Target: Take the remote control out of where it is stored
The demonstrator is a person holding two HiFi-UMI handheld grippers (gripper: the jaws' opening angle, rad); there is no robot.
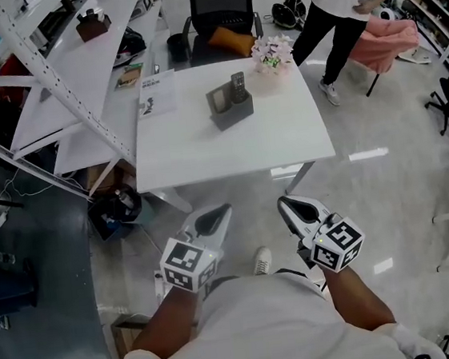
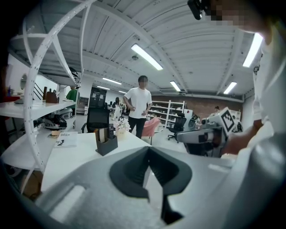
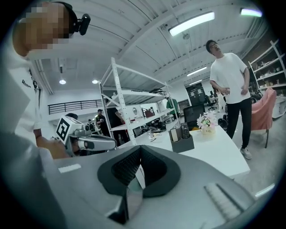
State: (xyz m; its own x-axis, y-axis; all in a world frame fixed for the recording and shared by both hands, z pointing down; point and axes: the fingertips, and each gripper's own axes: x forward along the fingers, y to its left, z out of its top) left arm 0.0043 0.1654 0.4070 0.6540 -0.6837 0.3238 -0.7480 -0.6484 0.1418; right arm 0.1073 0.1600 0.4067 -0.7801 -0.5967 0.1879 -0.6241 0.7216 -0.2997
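Note:
The dark remote control [image 1: 238,86] stands upright in a grey desk holder [image 1: 230,108] on the far half of a white table [image 1: 284,140]. Both grippers hover over the floor in front of the table's near edge, well short of the holder. My left gripper [image 1: 216,213] has its jaws together and nothing in them. My right gripper [image 1: 288,204] is likewise shut and empty. In the left gripper view the remote [image 2: 111,131] and holder [image 2: 106,145] lie ahead, beyond the left gripper [image 2: 149,150]. In the right gripper view the remote [image 3: 184,130] sits past the right gripper [image 3: 140,146].
A pot of pale flowers [image 1: 272,55] stands just right of the holder, and a booklet [image 1: 156,92] lies at the table's left corner. A black office chair [image 1: 221,6] is behind the table. A person [image 1: 342,8] stands at the back right by a pink chair [image 1: 390,39]. White shelving [image 1: 52,81] runs along the left.

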